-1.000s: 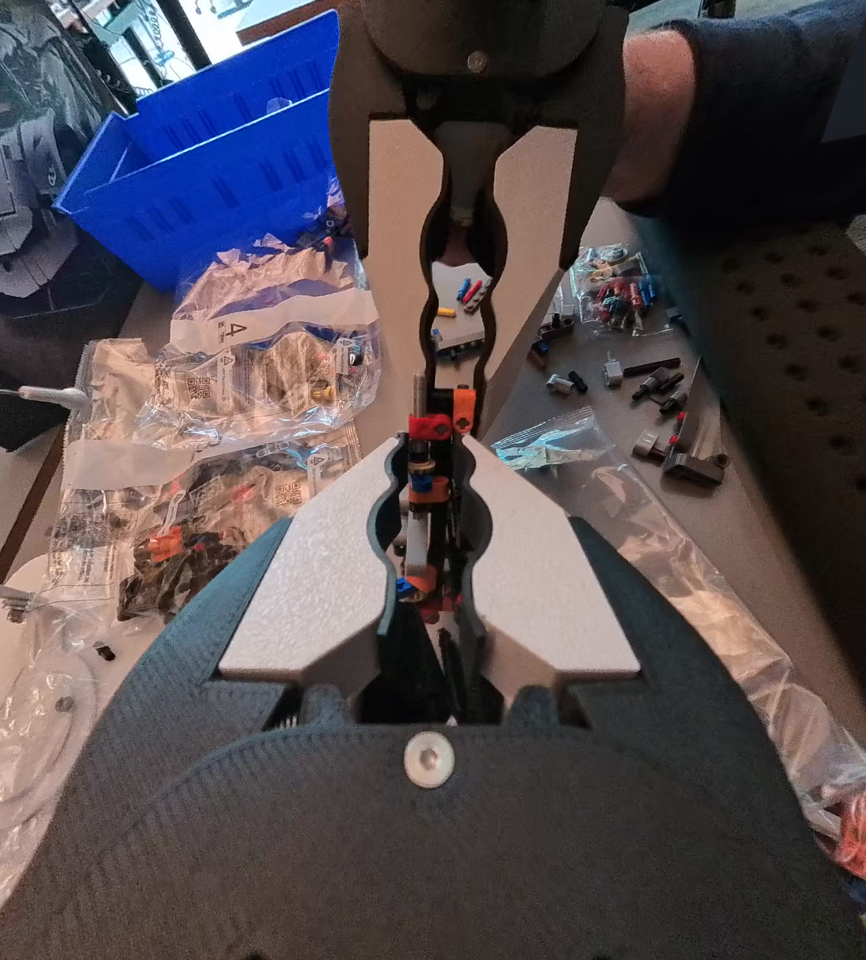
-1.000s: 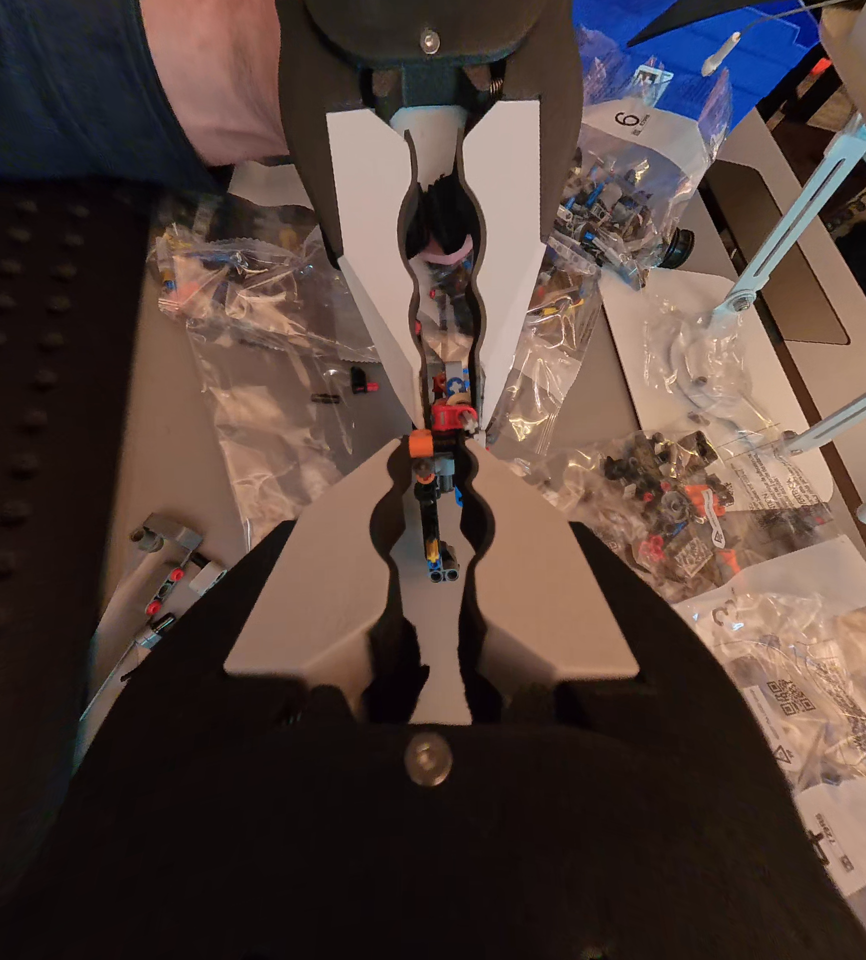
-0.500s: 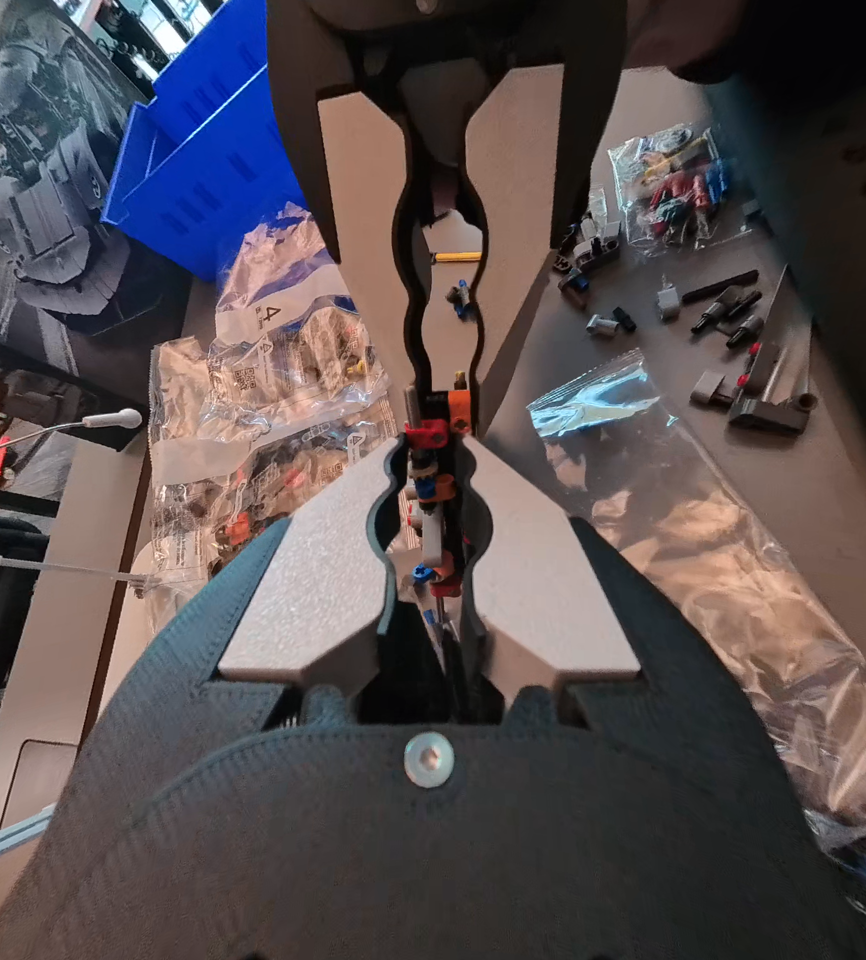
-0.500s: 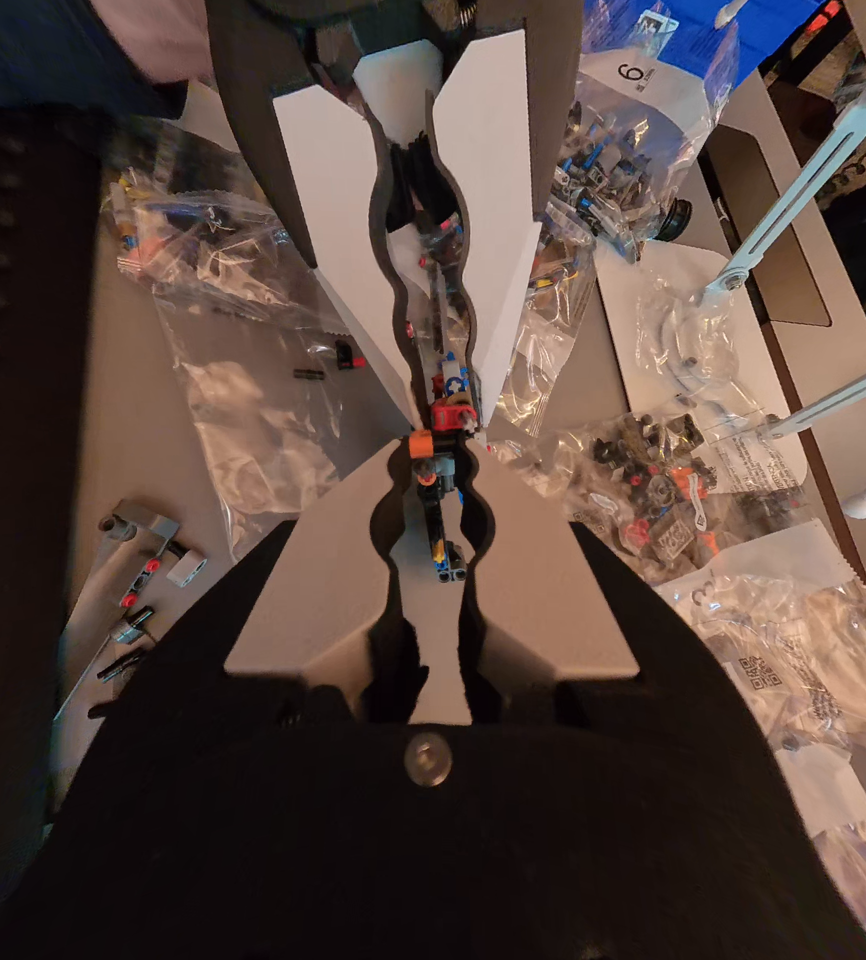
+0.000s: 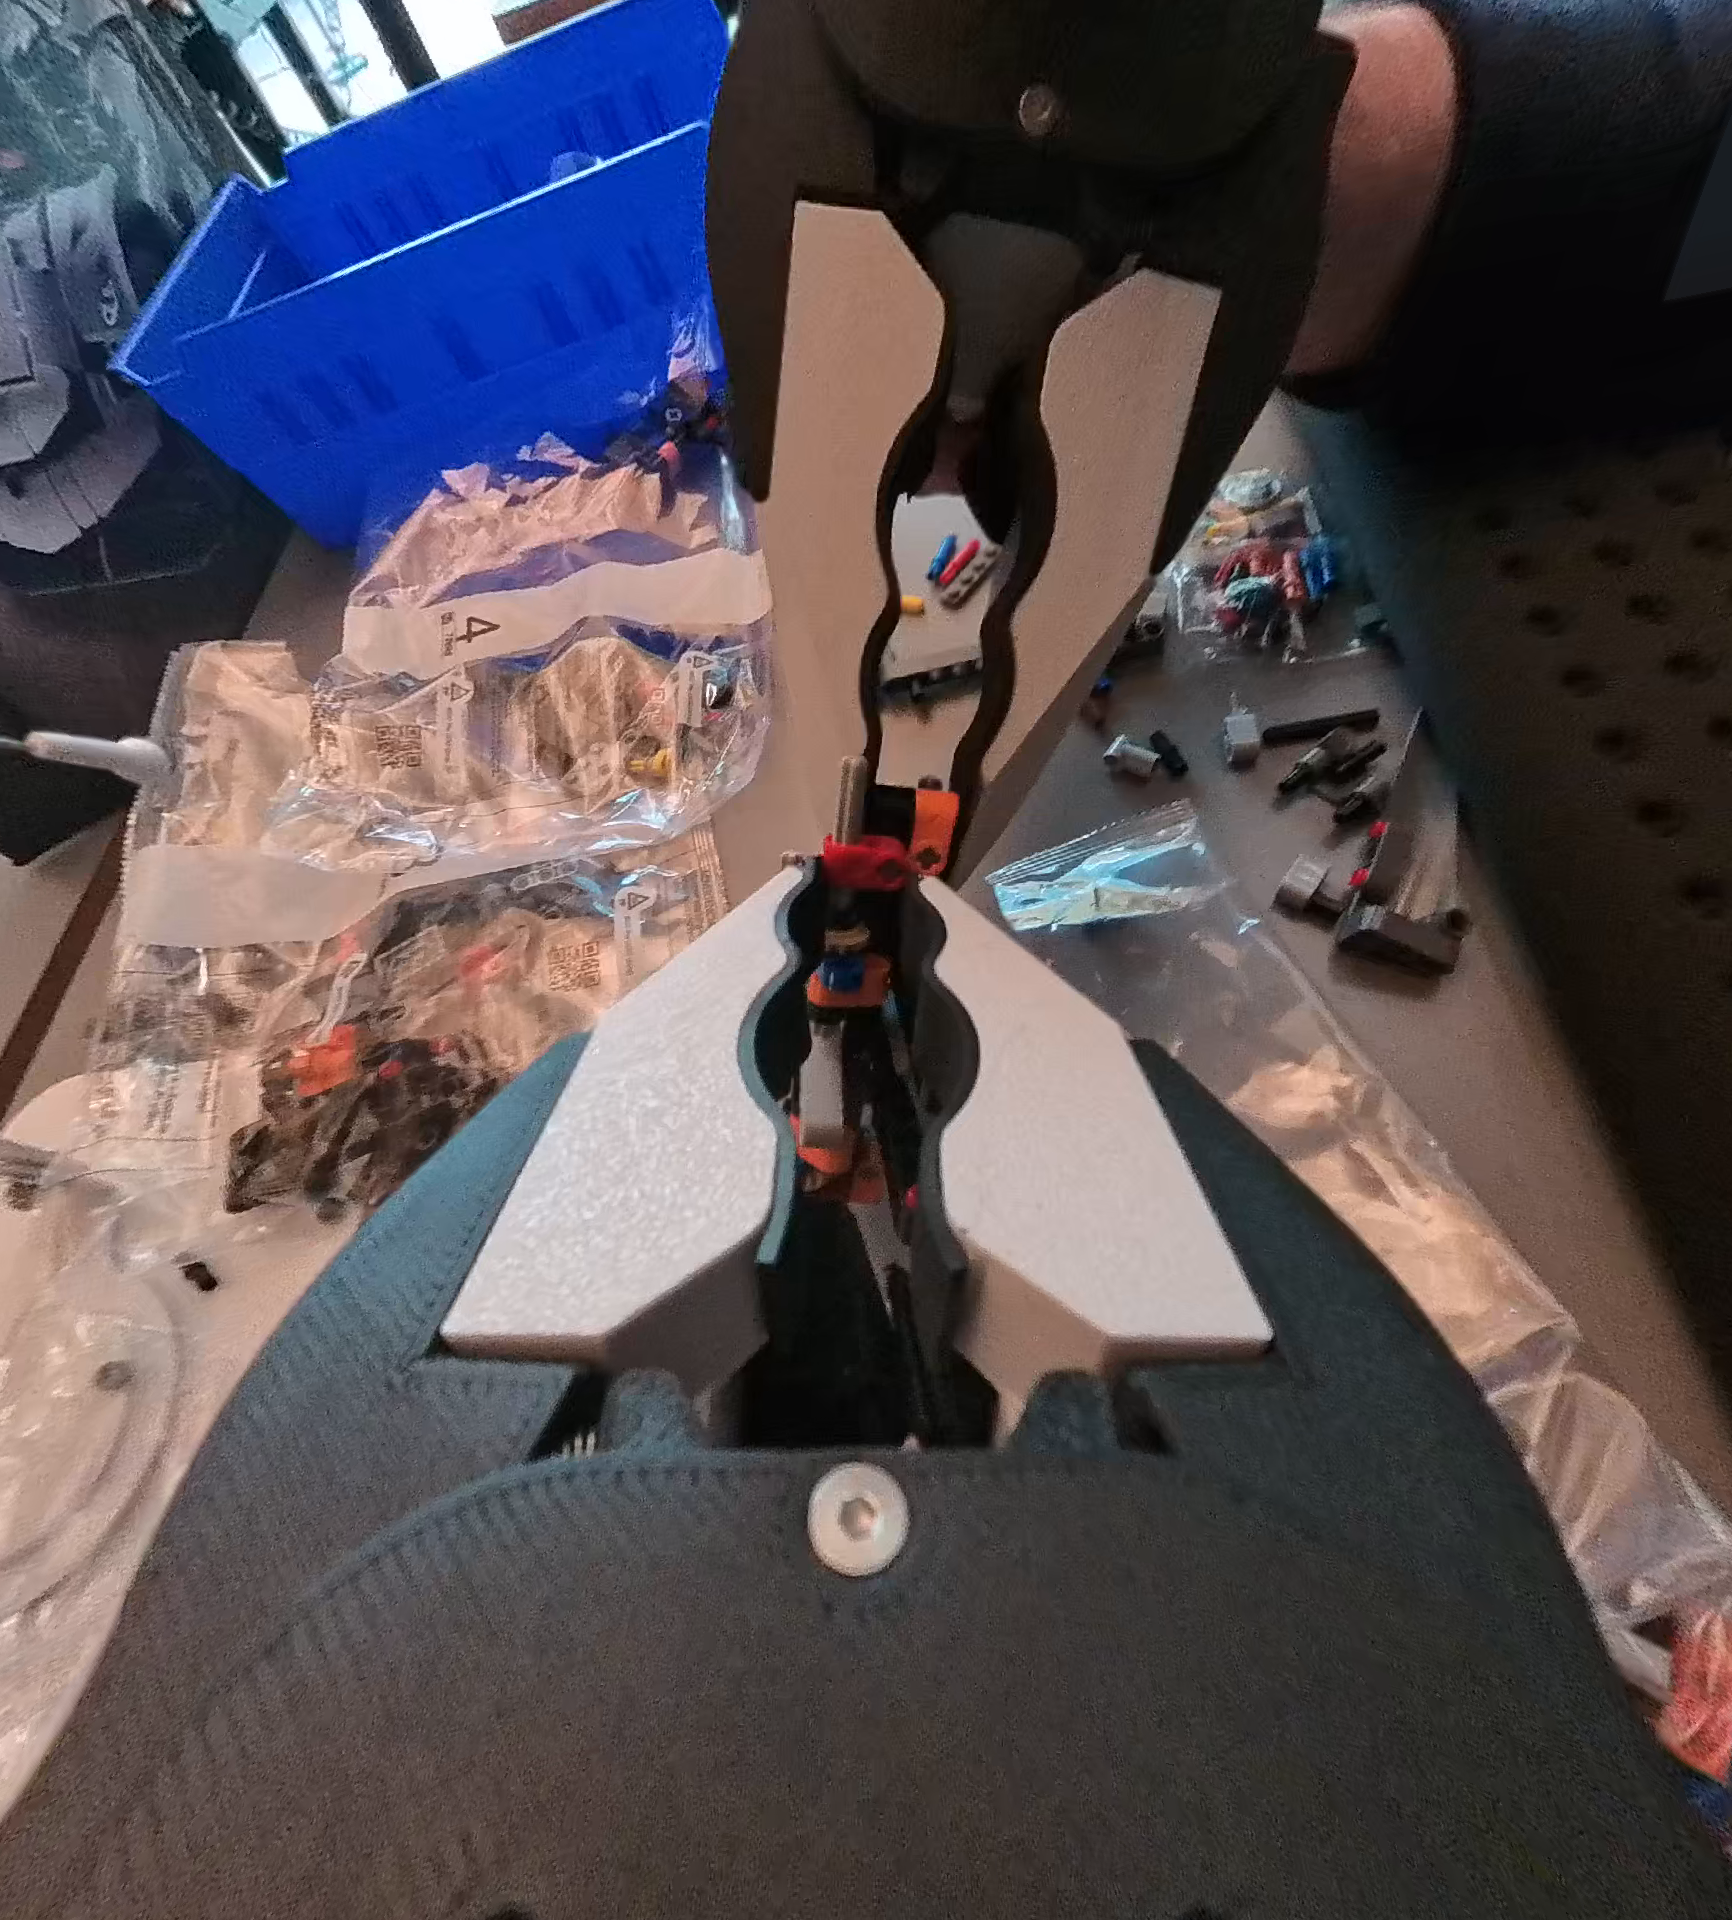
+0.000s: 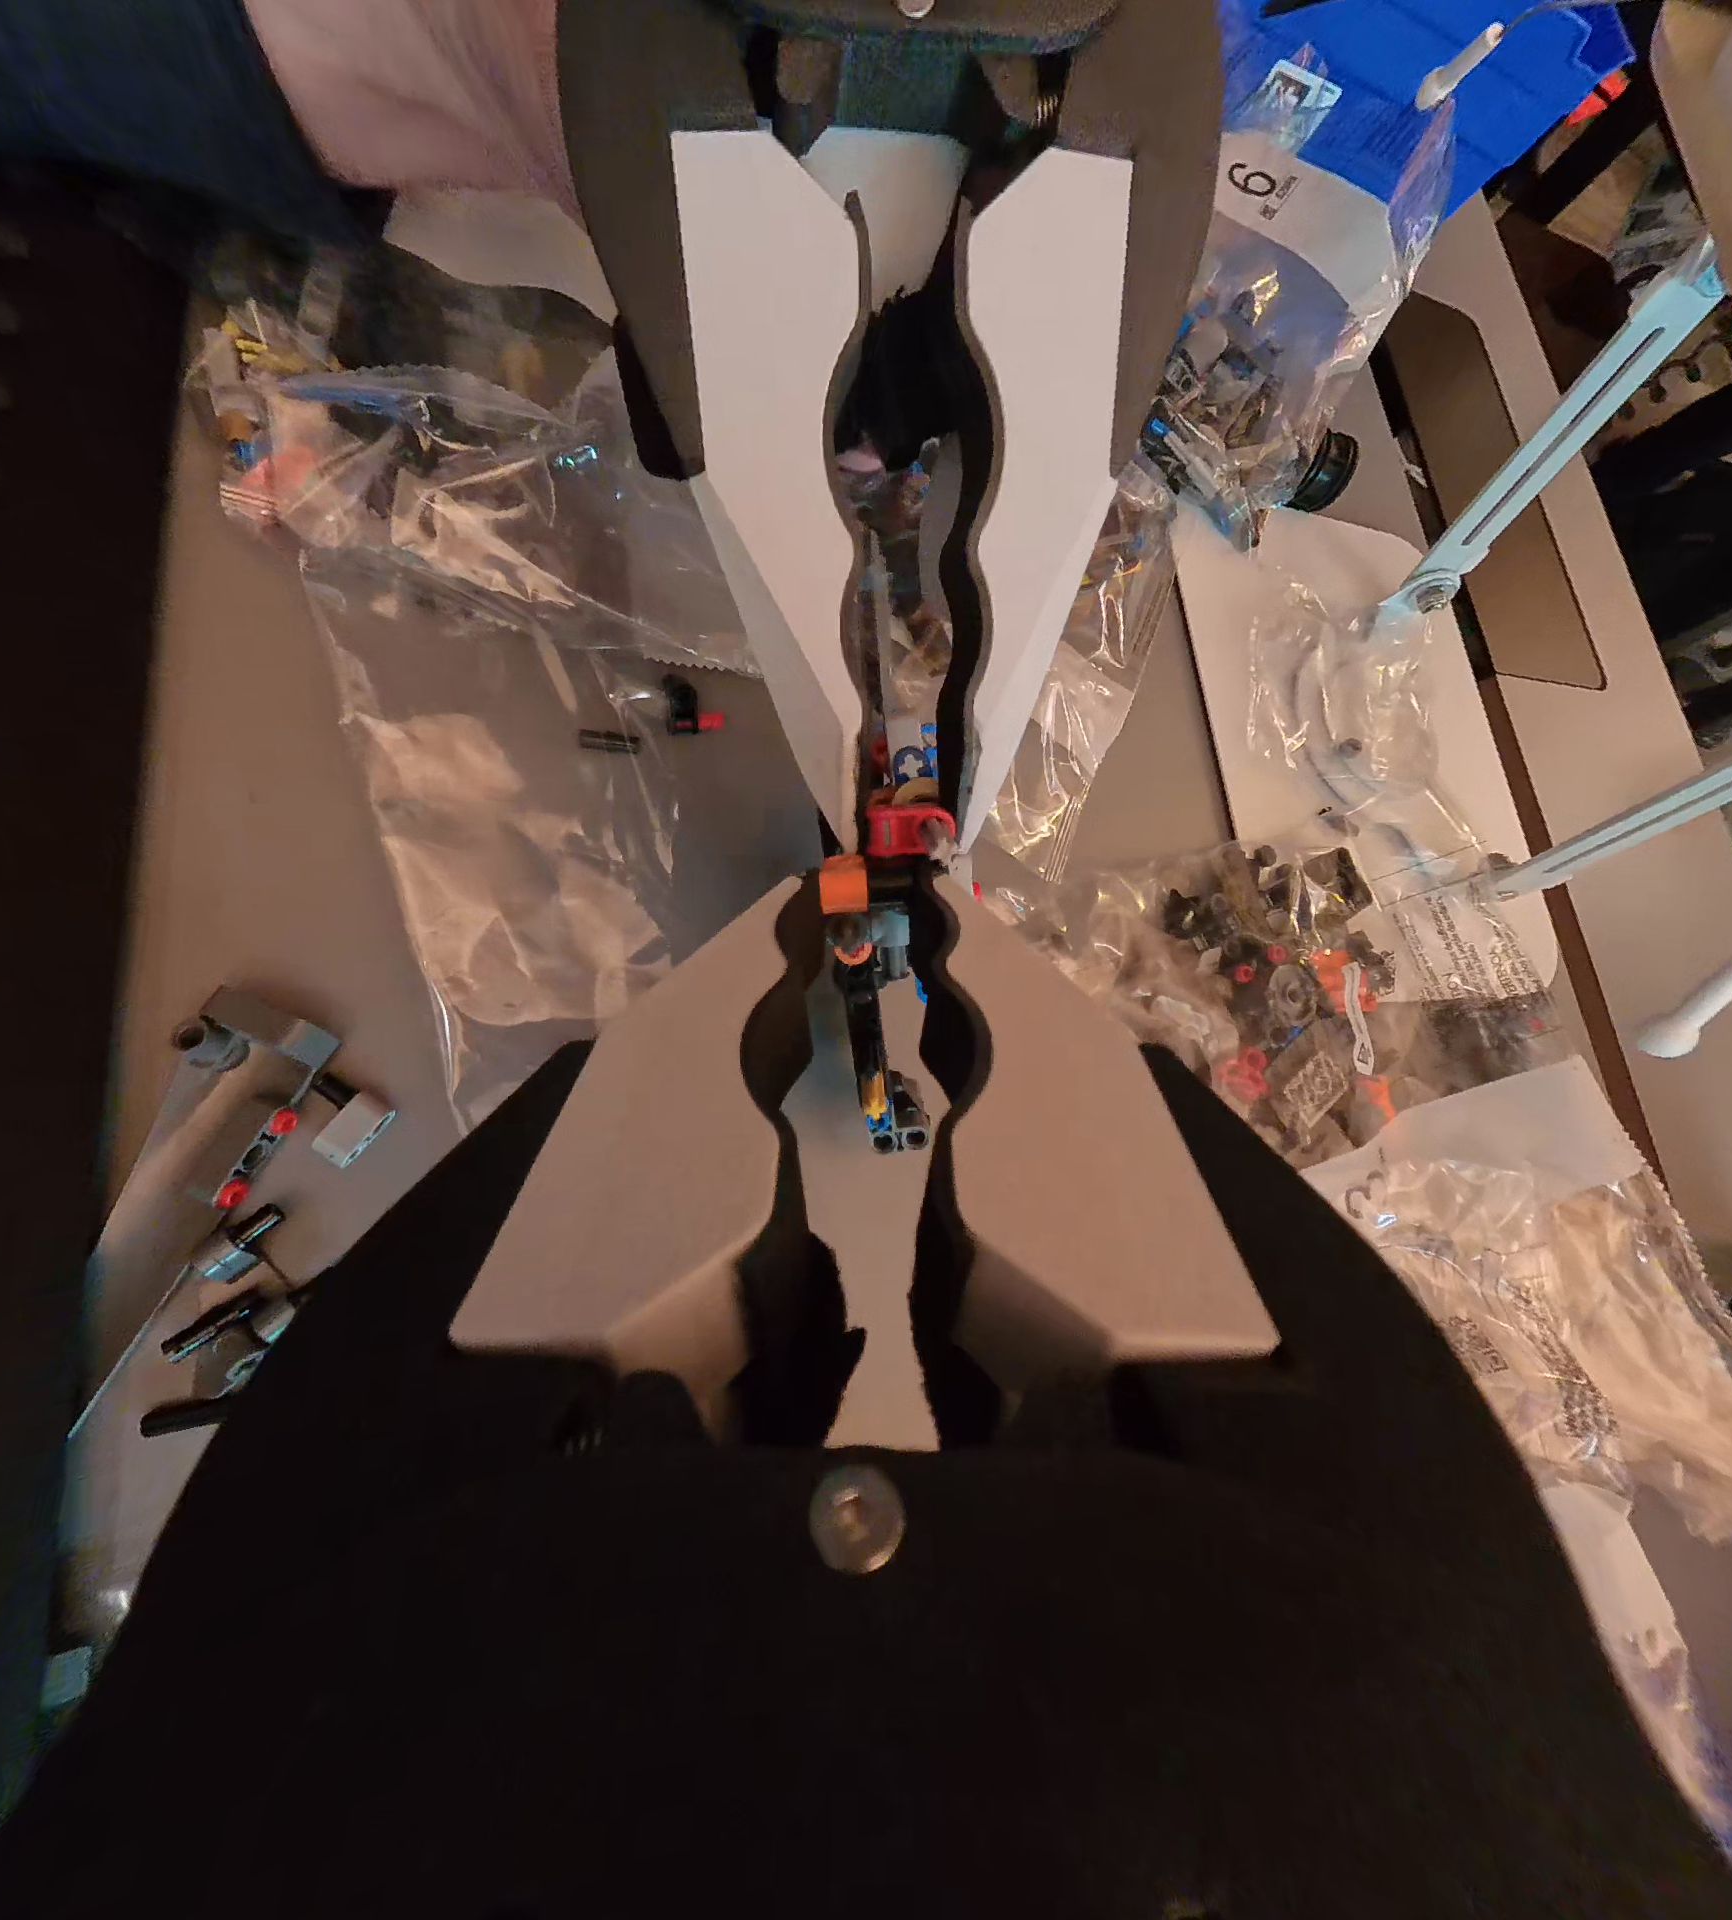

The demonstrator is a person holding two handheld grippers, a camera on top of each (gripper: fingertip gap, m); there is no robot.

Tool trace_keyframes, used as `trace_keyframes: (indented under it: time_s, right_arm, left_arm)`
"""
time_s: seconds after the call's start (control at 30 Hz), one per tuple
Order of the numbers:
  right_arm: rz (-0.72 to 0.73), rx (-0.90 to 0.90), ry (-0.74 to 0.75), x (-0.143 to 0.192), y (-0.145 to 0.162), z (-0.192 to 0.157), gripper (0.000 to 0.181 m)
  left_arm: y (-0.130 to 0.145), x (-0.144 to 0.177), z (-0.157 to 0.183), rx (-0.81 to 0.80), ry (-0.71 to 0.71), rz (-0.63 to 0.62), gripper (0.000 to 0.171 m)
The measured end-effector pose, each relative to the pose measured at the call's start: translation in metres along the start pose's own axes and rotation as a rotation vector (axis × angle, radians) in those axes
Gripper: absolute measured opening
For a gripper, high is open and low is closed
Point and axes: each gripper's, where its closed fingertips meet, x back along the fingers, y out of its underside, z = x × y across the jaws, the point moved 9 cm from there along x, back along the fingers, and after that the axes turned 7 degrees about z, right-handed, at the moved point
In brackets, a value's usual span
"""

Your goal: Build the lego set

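Tip to tip, my left gripper [image 5: 867,883] clamps the lego assembly [image 5: 841,997] lengthwise. My right gripper [image 6: 872,894] pinches its orange end [image 6: 841,886], directly opposite.

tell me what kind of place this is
Probably an indoor work table used for a building-toy kit: sealed clear bags of parts, loose small pieces on the grey tabletop, and a blue plastic bin behind.

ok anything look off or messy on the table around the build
Nothing looks damaged. Both grippers, left and right, meet tip to tip on the small lego assembly. The table is cluttered: torn-open clear bags lie flat and loose pieces are scattered near the black mat.
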Motion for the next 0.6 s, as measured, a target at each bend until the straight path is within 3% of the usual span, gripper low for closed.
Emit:
trace_keyframes:
  time_s: [0.27, 0.6]
  right_arm:
    - [0.176, -0.092, -0.002, 0.016, -0.006, 0.009, 0.013]
    - [0.399, -0.2, -0.077, 0.03, -0.011, 0.016, 0.013]
  left_arm:
    - [-0.006, 0.007, -0.008, 0.16, 0.037, 0.208, 0.012]
    - [-0.016, 0.013, -0.011, 0.287, 0.108, 0.378, 0.013]
